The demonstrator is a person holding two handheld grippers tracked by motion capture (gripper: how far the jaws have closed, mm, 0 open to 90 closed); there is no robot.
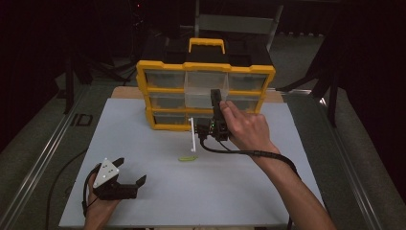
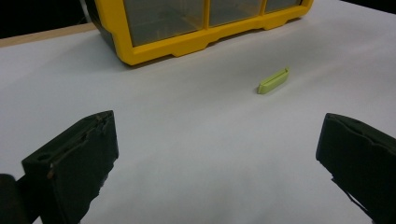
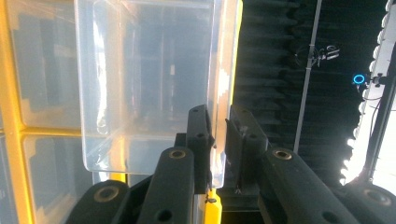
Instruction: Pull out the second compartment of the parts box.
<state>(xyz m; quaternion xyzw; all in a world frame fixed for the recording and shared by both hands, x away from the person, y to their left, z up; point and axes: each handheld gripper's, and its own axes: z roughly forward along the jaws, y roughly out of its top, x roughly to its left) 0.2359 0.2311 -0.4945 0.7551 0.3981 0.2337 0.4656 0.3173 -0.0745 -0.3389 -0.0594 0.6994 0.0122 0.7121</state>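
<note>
Two grippers in frame. Right gripper (image 1: 216, 103) is raised at the front of the yellow organizer (image 1: 205, 96), which stands at the far edge of the white tabletop (image 1: 158, 191). Its jaws are clamped on the front wall of the clear drawer (image 1: 200, 88), top row, middle compartment; the drawer is pulled partway out of the cabinet. In the right gripper view the two black jaws pinch the clear drawer's (image 3: 149, 84) thin wall between them, one pad inside the drawer, the other outside. Right hand (image 1: 246, 129) wraps the gripper body; cable loops back along the forearm.

Left gripper (image 1: 125, 178) rests at the near left corner of the tabletop, jaws spread wide, nothing between them. Left gripper view confirms: bare tabletop between the two jaws.

Small green piece (image 1: 187, 158) lies flat mid-tabletop, well apart from both grippers; also visible as a short pale-green bar (image 2: 273, 80) in front of the organizer's bottom row. Thin white stick (image 1: 192, 135) stands upright just in front of the organizer, left of the right gripper.
</note>
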